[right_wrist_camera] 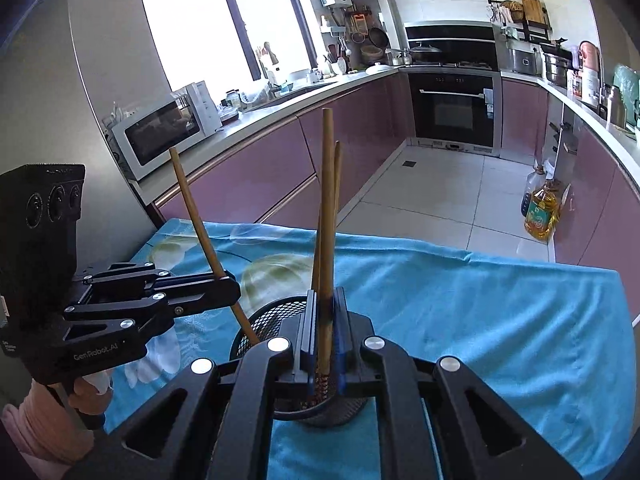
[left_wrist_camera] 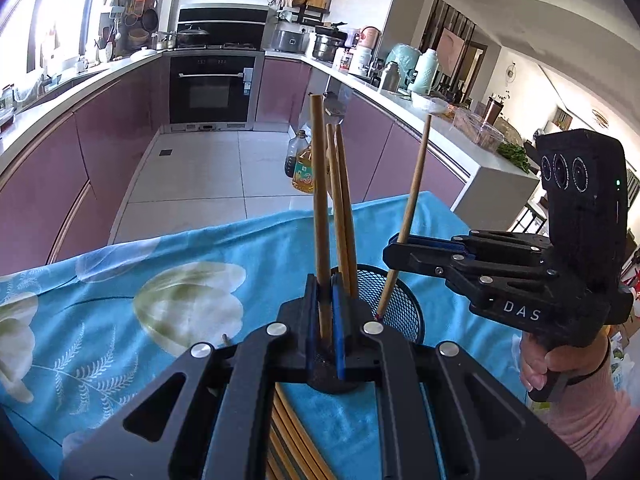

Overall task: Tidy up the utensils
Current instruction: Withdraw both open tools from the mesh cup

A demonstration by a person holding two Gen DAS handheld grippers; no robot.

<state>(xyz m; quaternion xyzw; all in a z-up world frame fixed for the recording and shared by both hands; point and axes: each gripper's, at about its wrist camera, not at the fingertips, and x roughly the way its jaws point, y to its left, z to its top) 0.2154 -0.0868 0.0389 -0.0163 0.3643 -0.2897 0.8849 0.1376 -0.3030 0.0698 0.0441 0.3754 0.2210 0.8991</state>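
Observation:
A black mesh cup [left_wrist_camera: 400, 304] [right_wrist_camera: 258, 318] stands on the blue flowered cloth [left_wrist_camera: 160, 280]. My left gripper [left_wrist_camera: 325, 284] [right_wrist_camera: 230, 284] is shut on a wooden chopstick [left_wrist_camera: 320, 180] [right_wrist_camera: 196, 208], held nearly upright at the cup's rim. My right gripper [left_wrist_camera: 394, 252] [right_wrist_camera: 325, 296] is shut on a second chopstick [left_wrist_camera: 413, 180] [right_wrist_camera: 328, 200], whose lower end dips into the cup. Two more chopsticks [left_wrist_camera: 342, 200] lean upright inside the cup. Several chopsticks [left_wrist_camera: 292, 432] lie on the cloth under my left gripper.
The table's far edge drops to a tiled kitchen floor with oil bottles [left_wrist_camera: 302, 172] [right_wrist_camera: 540, 212]. Pink cabinets and crowded counters run along both sides. A microwave [right_wrist_camera: 160, 136] sits at the left. A hand [left_wrist_camera: 560, 364] in a pink sleeve holds the right gripper.

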